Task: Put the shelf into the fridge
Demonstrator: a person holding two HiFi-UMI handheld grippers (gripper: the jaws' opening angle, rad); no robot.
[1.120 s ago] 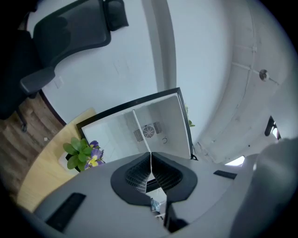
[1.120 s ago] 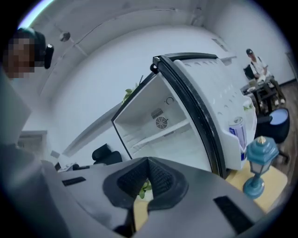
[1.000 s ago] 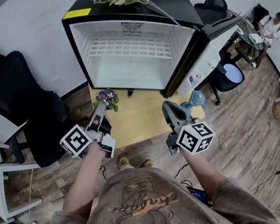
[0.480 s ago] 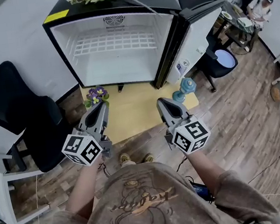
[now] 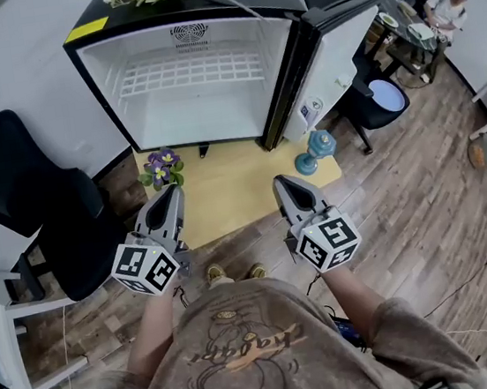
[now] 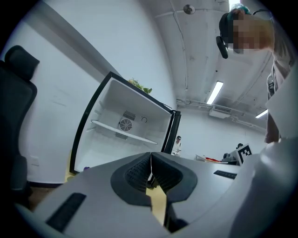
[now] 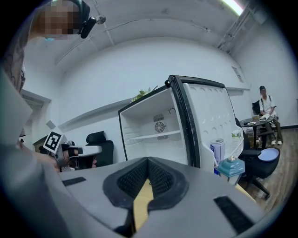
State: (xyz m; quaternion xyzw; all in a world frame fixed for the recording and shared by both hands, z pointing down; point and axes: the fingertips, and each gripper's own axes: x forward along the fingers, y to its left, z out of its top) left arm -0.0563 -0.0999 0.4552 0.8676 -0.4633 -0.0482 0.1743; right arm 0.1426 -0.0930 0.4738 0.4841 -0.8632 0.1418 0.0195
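- Since a second ago the left gripper (image 5: 173, 192) has rolled upright and now lies parallel to the right gripper (image 5: 281, 181). Both have drawn back towards the person, above the near edge of the yellow mat (image 5: 233, 186).
- The jaws of both grippers are pressed together with nothing between them.
- The white wire shelf (image 5: 189, 72) sits level across the upper part of the open fridge (image 5: 200, 116), well apart from both grippers.
- Judging by this, the placing step looks finished and the hands are backing off.
- No second shelf shows anywhere.
- If anything remains, it is probably the door (image 5: 332, 57). Closing it would call for the right gripper to reach past the teal lantern (image 5: 315, 146) and push.
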